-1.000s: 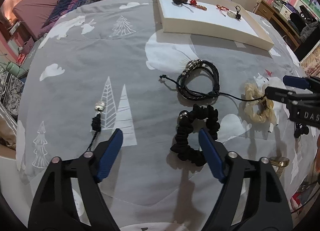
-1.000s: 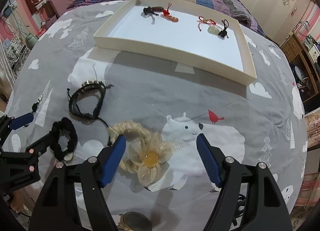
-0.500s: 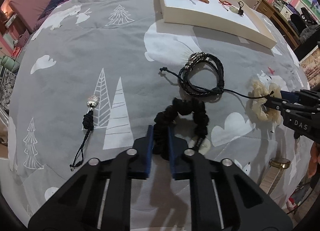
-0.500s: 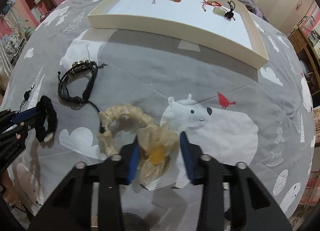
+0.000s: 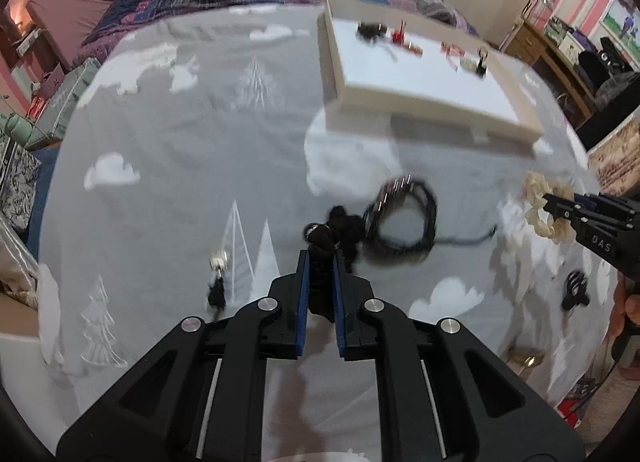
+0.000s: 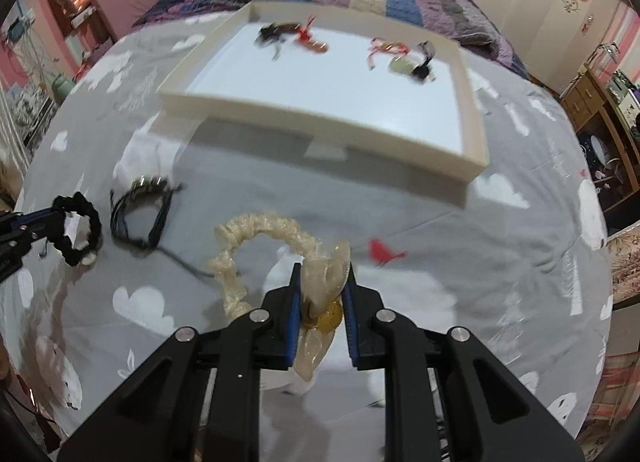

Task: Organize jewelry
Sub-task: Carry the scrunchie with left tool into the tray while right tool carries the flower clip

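Left wrist: left gripper, wide open a second ago, is now clamped on the black scrunchie, raised beside the black corded bracelet.

Right wrist: right gripper, earlier open, is closed on the cream flower scrunchie, lifted off the grey bedspread before the white tray.

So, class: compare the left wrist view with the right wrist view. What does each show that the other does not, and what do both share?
Only the left wrist view shows the silver-bead charm on the bedspread and the small black clip near the right edge.

Only the right wrist view shows the red bird print and the yellow flower centre between the right gripper fingers.

Both show the white tray, the black cord bracelet, the black scrunchie in the left gripper, and the cream scrunchie.
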`<state>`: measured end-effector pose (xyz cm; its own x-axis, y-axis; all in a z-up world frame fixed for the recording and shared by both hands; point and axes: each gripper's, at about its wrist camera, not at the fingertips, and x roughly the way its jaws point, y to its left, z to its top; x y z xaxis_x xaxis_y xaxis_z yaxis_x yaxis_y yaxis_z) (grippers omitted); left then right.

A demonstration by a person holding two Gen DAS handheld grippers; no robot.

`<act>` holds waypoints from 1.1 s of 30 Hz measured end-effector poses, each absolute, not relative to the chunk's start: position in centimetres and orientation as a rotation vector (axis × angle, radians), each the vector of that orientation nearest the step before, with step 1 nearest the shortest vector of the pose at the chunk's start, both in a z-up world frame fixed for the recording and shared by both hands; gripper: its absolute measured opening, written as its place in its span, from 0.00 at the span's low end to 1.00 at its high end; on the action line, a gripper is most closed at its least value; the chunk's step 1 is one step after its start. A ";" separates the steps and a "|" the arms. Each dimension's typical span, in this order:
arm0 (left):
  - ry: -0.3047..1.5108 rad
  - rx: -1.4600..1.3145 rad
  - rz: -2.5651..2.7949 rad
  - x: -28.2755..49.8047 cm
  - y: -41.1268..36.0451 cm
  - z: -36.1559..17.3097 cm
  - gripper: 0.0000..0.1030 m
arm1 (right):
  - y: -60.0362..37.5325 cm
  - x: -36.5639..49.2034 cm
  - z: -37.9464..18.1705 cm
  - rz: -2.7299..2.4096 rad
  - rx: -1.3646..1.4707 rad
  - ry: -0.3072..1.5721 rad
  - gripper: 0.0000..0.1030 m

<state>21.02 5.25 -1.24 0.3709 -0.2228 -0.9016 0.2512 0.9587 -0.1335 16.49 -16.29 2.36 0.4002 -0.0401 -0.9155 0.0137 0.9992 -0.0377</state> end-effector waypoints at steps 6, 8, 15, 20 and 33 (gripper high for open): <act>1.102 0.050 -0.328 23.0 3.3 1.7 0.09 | -18.4 18.5 3.7 -0.055 -0.001 1.135 0.18; 1.086 0.057 -0.335 24.1 2.3 2.7 0.09 | -18.9 19.2 3.9 -0.060 0.006 1.131 0.18; 1.044 0.071 -0.357 28.5 -1.1 5.4 0.09 | -21.5 22.7 5.8 -0.088 0.043 1.102 0.18; 1.029 0.070 -0.344 31.8 -3.1 6.0 0.09 | -23.7 26.0 6.5 -0.127 0.055 1.084 0.18; 1.140 0.040 -0.335 42.1 -7.3 -0.1 0.09 | -25.4 34.6 2.2 -0.160 0.053 1.128 0.18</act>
